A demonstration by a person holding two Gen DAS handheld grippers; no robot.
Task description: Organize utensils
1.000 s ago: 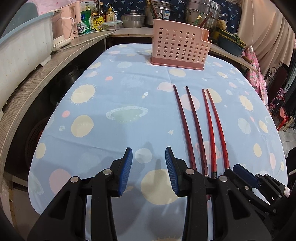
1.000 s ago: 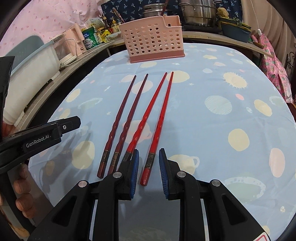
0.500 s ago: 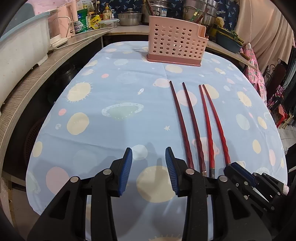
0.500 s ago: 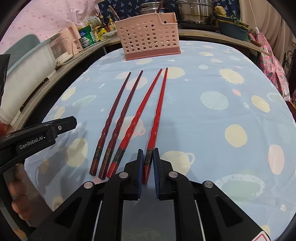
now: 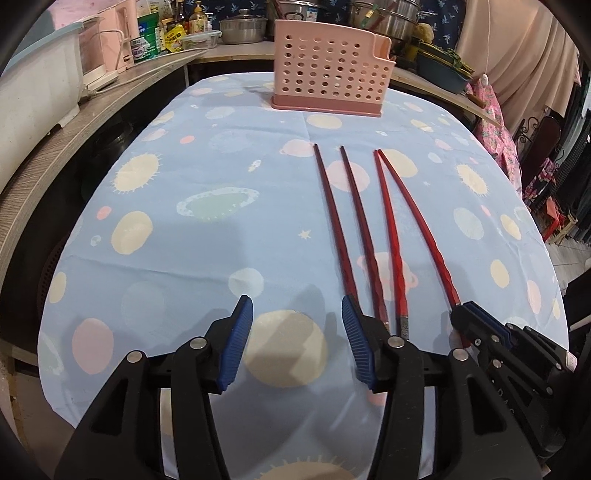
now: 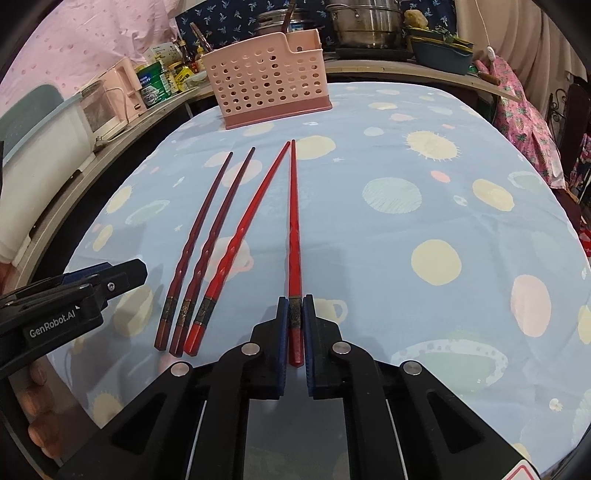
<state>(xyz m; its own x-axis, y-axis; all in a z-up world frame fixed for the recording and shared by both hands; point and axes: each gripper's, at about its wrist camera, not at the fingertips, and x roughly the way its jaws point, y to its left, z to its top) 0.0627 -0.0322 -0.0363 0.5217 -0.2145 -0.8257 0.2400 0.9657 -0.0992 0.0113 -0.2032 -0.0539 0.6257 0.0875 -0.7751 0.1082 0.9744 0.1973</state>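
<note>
Several red chopsticks lie side by side on the blue tablecloth (image 6: 424,177). My right gripper (image 6: 295,306) is shut on the thick end of the rightmost bright red chopstick (image 6: 294,229), also in the left wrist view (image 5: 417,225). Left of it lie another bright red chopstick (image 6: 243,232) and two dark red chopsticks (image 6: 207,225). My left gripper (image 5: 297,312) is open and empty, just left of the dark red chopsticks (image 5: 343,221). A pink perforated utensil holder (image 6: 269,88) stands at the table's far end, also in the left wrist view (image 5: 328,83).
A counter (image 5: 55,147) with a white appliance, bottles and jars runs along the left. Steel pots (image 6: 365,26) and a blue basin stand behind the holder. A pink patterned cloth (image 6: 524,122) hangs at the far right.
My right gripper has closed on the rightmost bright red chopstick, whose near end has shifted right of the others. My left gripper stays open.
</note>
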